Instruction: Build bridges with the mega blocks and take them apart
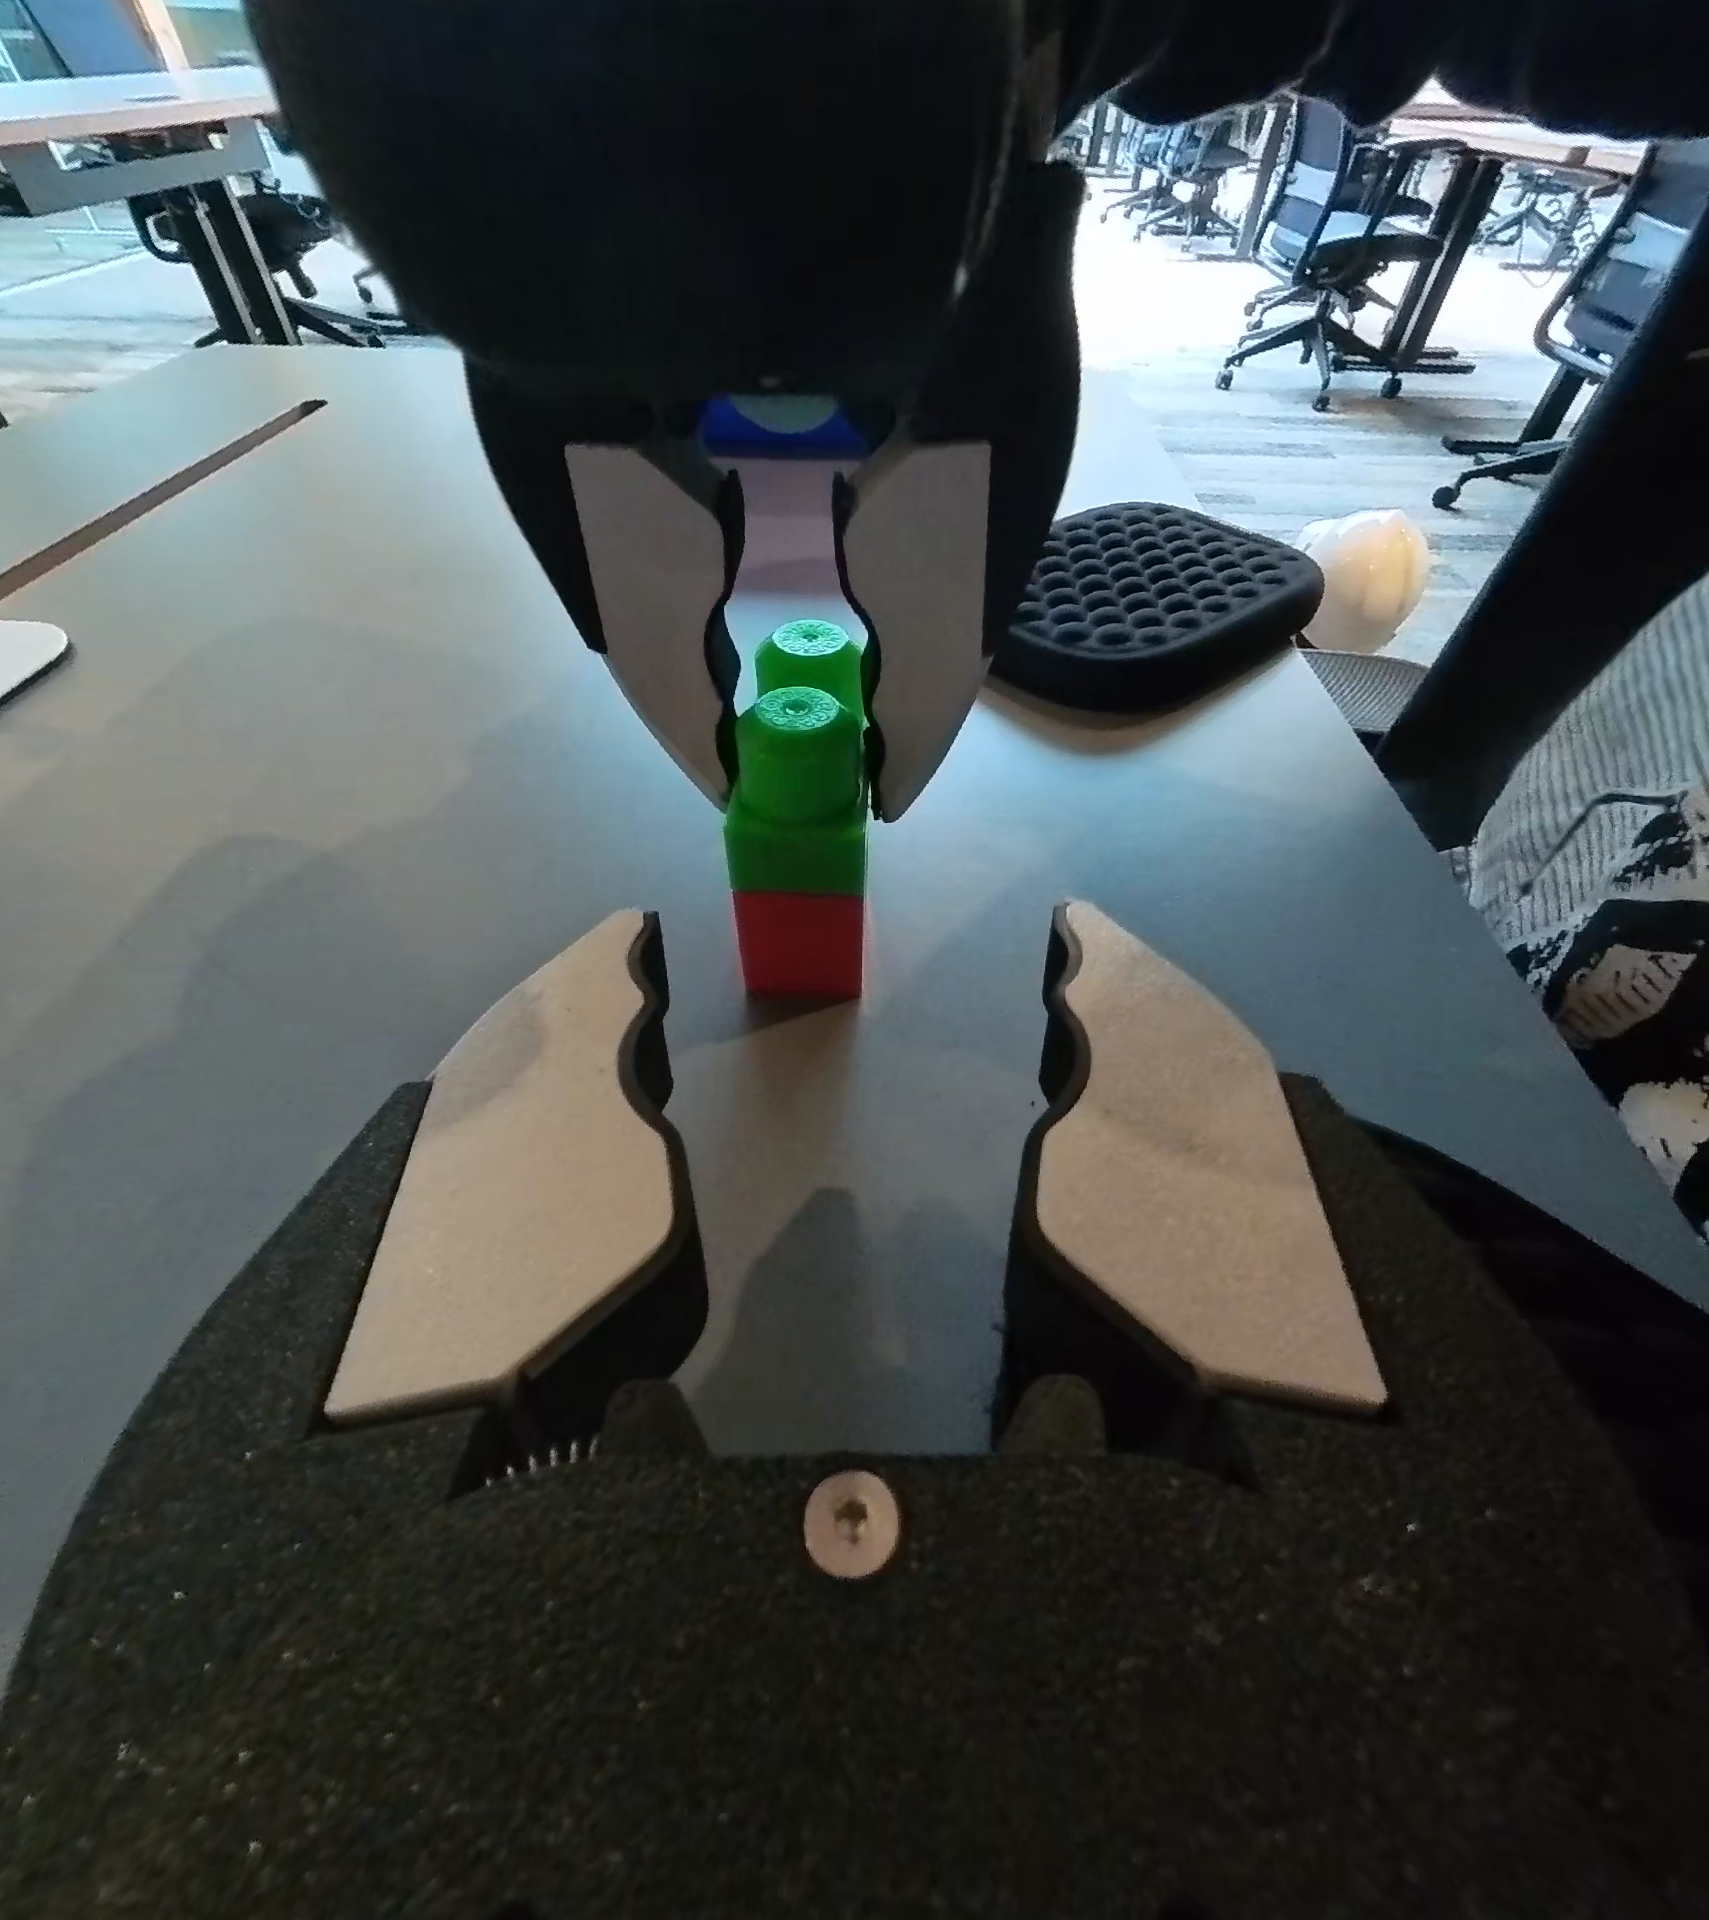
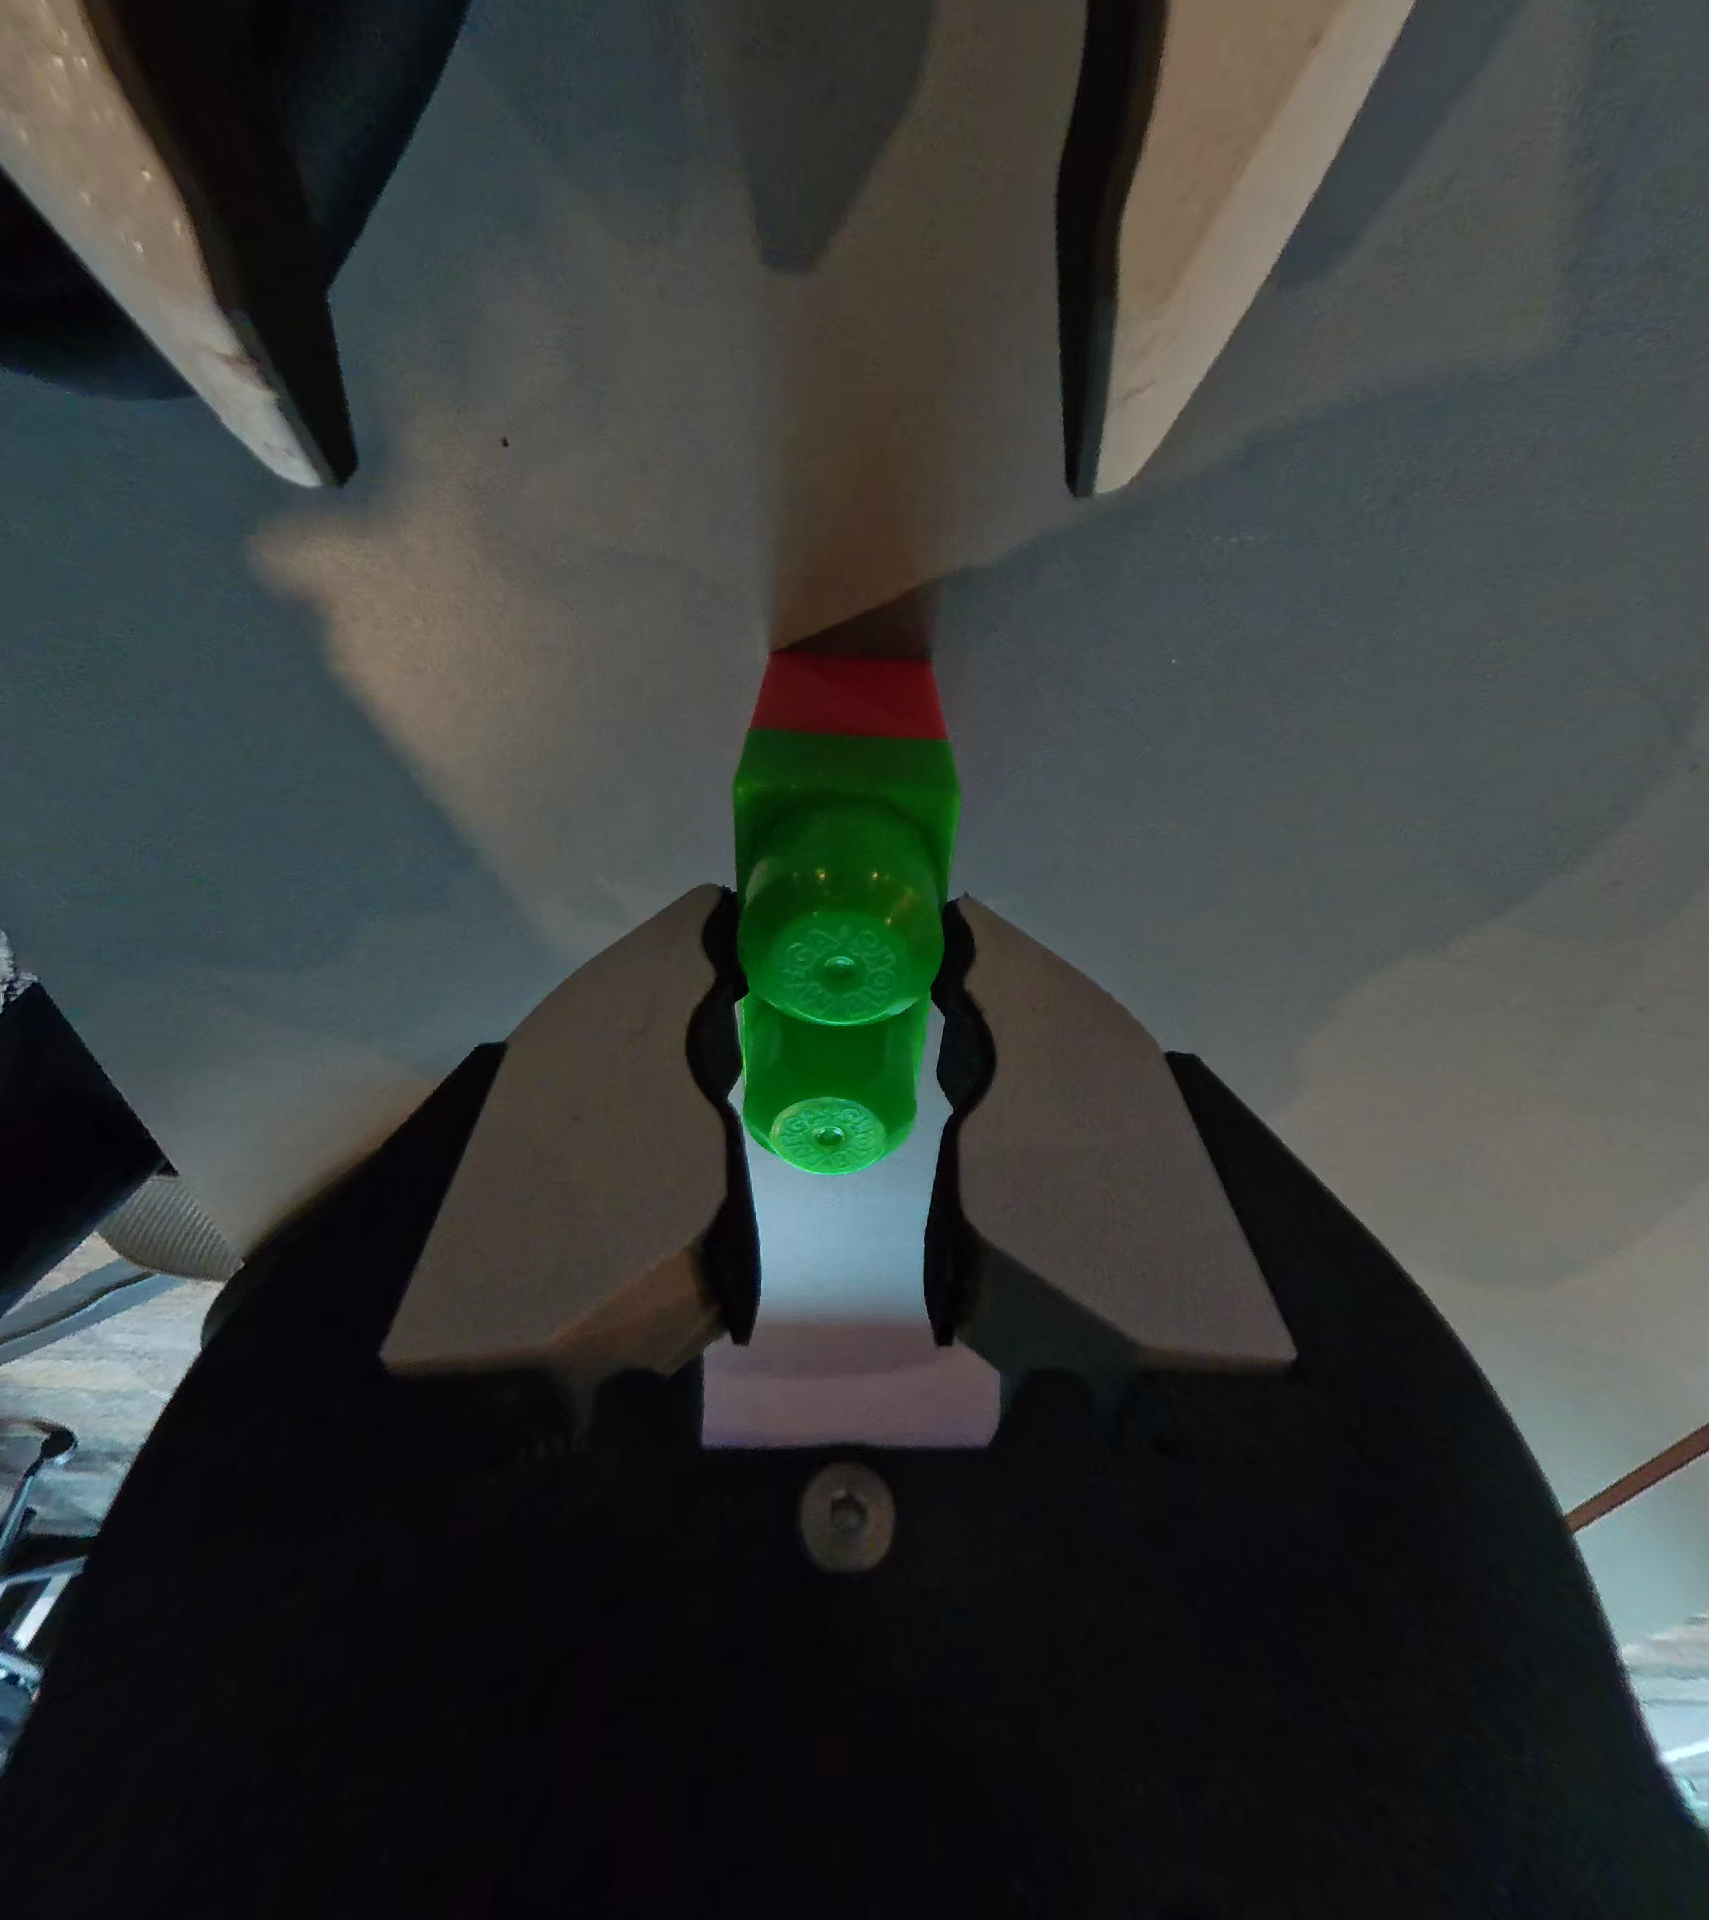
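Green two-stud block (image 1: 796, 790) sits stacked on red block (image 1: 803, 948), upright on grey table (image 1: 258, 831). Right gripper (image 2: 837, 935) comes in from above, fingers clamped on green block's studs. Left gripper (image 1: 855, 977) waits w/ fingers spread apart, near the stack's base, touching nothing.

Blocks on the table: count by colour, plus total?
Green block: 1, stacked on the red, right gripper fingers closed on it
Red block: 1, standing on the table
Total: 2
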